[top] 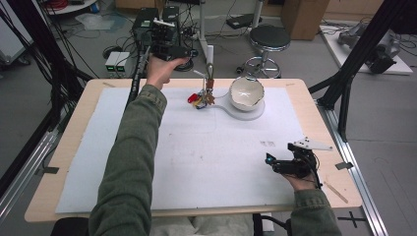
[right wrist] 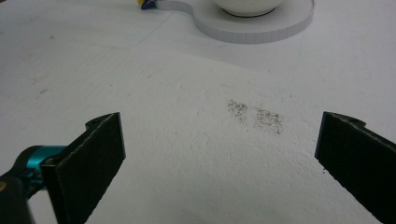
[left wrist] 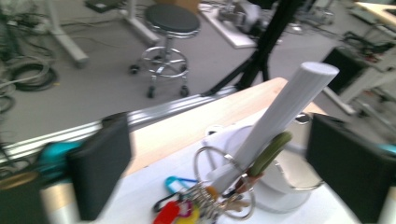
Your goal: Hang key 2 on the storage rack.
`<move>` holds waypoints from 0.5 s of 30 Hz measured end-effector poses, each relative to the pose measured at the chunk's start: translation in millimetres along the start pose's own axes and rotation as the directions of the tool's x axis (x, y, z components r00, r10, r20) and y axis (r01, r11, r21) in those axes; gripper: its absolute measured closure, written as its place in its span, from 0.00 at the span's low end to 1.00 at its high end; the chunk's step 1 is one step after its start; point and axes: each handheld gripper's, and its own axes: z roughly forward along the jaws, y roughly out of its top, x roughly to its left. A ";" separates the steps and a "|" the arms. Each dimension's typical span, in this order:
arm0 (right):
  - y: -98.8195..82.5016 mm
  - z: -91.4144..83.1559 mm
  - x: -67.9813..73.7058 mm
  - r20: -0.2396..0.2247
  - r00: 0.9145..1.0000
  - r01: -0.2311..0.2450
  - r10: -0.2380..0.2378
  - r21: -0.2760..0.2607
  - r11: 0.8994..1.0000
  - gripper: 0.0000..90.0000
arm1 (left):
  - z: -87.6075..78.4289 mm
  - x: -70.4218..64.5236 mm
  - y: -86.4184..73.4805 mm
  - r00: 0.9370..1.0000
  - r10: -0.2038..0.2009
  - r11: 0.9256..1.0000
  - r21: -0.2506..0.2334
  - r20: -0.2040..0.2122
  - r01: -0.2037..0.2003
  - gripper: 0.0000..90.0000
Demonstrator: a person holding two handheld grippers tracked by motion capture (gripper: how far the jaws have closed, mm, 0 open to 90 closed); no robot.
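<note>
High view: your left gripper (top: 183,53) hovers beyond the key bunch (top: 200,100), which hangs on the post beside the bowl (top: 246,92).
Left gripper view: jaws wide, keys (left wrist: 205,205) between, untouched.
Right gripper view: your right gripper (right wrist: 219,163) gapes over bare mat (right wrist: 187,107).

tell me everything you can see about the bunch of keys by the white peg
The bunch of keys hangs by a metal ring looped round the tilted white peg of a white stand. Red, blue and yellow tags and a green loop show among the keys. It rests on the white mat, left of the bowl, between the left tool's open jaws, untouched.
</note>
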 end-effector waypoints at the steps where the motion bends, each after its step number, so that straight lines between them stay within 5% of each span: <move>1: 0.1 0.0 0.1 0.000 1.000 0.000 0.000 0.000 1.000 0.01 | -4.4 1.2 -1.2 1.000 -0.007 1.000 -0.015 -0.020 0.007 0.02; 4: 0.4 -0.1 0.6 0.002 1.000 0.004 -0.004 -0.005 1.000 0.01 | -17.5 6.4 -4.5 0.999 -0.023 0.998 -0.056 -0.034 0.021 0.02; 15: 0.3 -0.4 1.0 0.009 1.000 -0.002 0.002 -0.002 1.000 0.01 | -50.3 25.3 -26.2 0.997 -0.022 0.997 -0.073 -0.075 0.017 0.02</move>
